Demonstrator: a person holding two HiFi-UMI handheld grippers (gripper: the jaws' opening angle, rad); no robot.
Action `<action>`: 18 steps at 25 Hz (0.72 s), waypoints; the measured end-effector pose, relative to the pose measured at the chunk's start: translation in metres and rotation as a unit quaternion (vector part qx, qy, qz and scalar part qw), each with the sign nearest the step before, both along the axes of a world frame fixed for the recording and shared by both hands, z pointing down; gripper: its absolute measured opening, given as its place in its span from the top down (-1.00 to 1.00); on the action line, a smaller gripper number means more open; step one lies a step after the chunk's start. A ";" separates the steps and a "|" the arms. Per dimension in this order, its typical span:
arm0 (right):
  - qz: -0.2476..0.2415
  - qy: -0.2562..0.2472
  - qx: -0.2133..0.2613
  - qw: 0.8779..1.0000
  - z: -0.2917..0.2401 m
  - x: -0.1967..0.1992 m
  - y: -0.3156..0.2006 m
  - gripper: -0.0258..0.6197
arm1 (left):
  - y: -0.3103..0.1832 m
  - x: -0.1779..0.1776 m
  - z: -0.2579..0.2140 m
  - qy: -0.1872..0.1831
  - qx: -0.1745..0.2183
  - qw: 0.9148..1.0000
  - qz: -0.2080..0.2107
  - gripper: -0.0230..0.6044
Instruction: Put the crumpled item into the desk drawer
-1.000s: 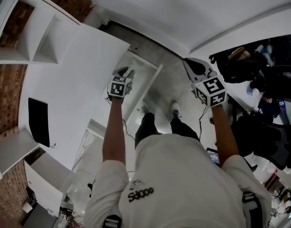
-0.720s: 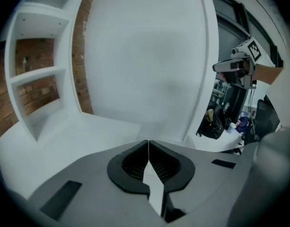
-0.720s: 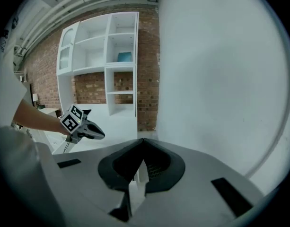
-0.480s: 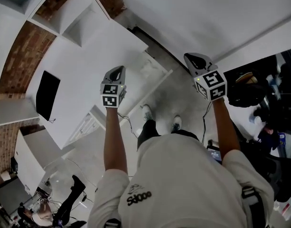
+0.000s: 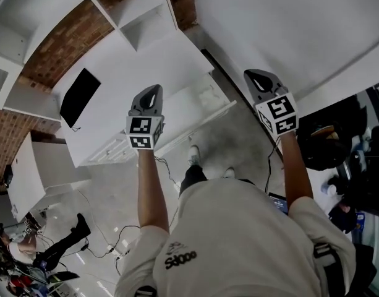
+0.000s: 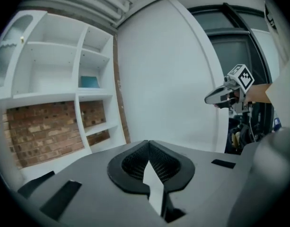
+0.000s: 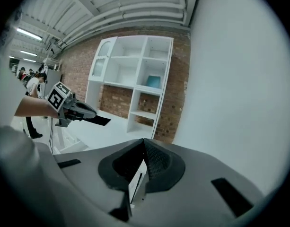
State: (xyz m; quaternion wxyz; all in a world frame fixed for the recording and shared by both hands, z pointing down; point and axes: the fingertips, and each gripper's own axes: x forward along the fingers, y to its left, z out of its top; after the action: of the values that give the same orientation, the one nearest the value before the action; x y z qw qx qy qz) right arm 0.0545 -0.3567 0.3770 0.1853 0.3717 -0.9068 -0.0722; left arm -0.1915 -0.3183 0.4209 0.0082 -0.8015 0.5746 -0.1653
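Grey left gripper [image 5: 153, 91], right gripper [image 5: 257, 77]: jaws together.

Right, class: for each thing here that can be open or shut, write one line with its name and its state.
left gripper: shut, nothing between its jaws.
right gripper: shut, nothing between its jaws.
desk drawer: appears pulled out, open; contents too small to tell.

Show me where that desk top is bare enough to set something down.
Bare: the white desk top from the black pad across to its wall-side end, with the shelf unit behind it. Crowded: the floor at lower left, with cables and a person's legs.
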 end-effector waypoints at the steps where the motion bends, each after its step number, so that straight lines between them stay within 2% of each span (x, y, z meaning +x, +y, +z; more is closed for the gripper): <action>1: -0.007 -0.001 0.007 1.000 -0.007 -0.003 0.006 0.91 | 0.008 -0.002 -0.011 0.000 0.008 1.000 -0.007 0.87; 7: -0.038 -0.006 0.046 0.998 -0.043 -0.011 0.038 0.91 | 0.054 0.000 -0.070 -0.011 0.063 0.998 -0.029 0.87; 13: -0.057 -0.023 0.074 0.995 -0.073 -0.010 0.075 0.91 | 0.102 0.020 -0.112 -0.058 0.112 0.991 -0.032 0.87; 18: -0.066 -0.032 0.087 0.994 -0.088 -0.006 0.100 0.91 | 0.131 0.036 -0.133 -0.056 0.134 0.989 -0.027 0.87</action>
State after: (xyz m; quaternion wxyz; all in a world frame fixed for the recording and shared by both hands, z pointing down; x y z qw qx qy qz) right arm 0.0487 -0.2564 0.2885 0.1177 0.3282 -0.9250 -0.1508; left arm -0.1551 -0.1873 0.2876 0.1432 -0.7670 0.6113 -0.1322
